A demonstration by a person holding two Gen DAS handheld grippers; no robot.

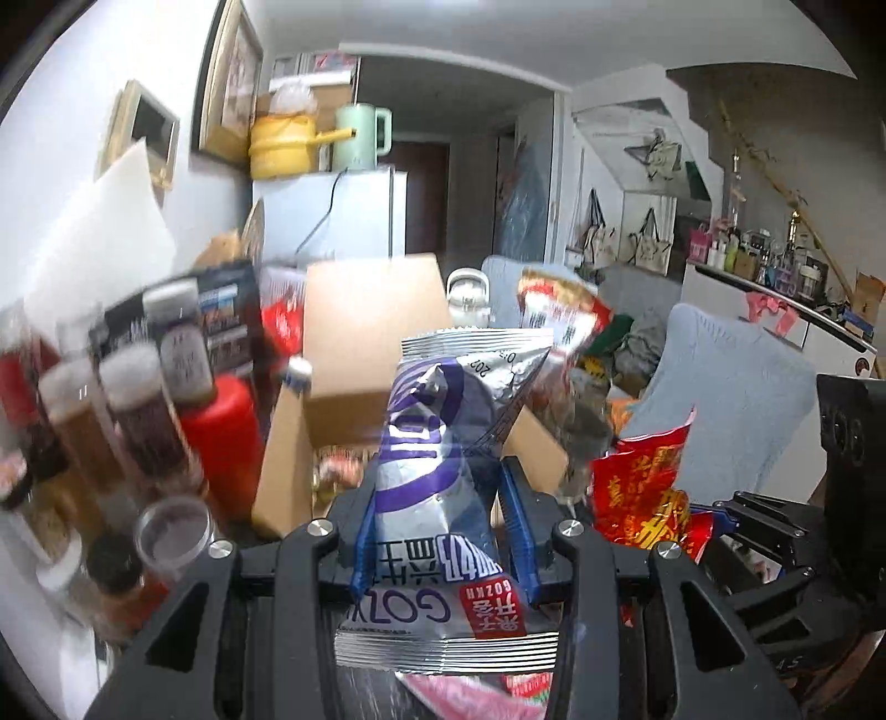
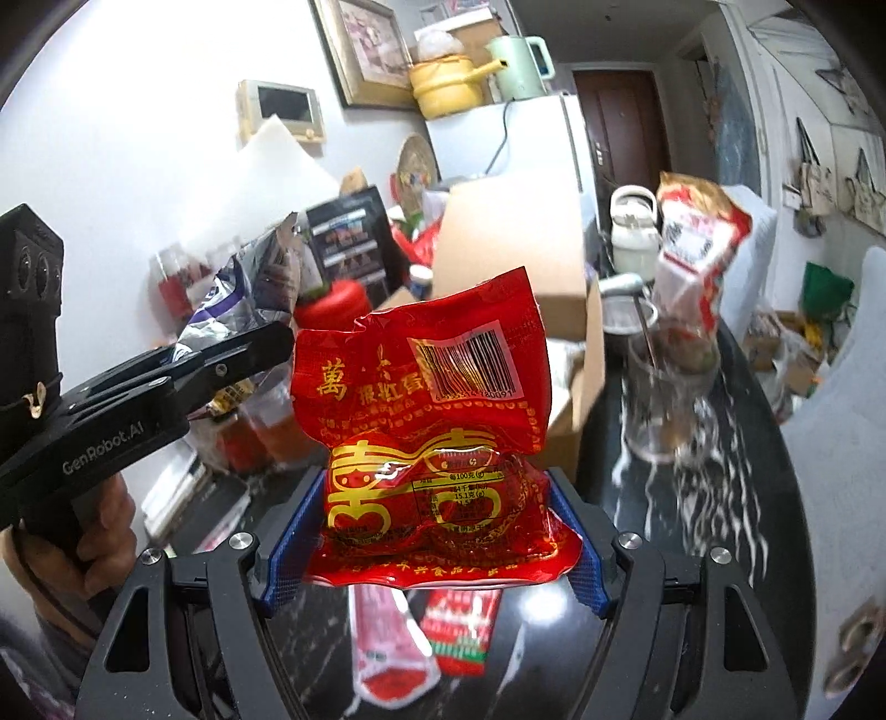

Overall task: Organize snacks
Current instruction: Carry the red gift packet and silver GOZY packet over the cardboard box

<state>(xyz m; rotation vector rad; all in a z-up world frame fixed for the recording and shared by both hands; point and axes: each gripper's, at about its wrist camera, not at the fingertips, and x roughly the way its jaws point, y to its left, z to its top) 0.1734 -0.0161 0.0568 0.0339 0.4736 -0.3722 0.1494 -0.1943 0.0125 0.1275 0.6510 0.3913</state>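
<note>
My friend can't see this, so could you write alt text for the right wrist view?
The right gripper clamps a red vacuum-sealed snack pack above a dark marbled table. Behind it stands an open cardboard box; at left, the left gripper holds a silver-purple bag.

Lived-in home: fridge, framed picture, cluttered table.

Black marbled table: cardboard box, glass jug, red canister, jars and two flat snack packets are carried directly.
</note>
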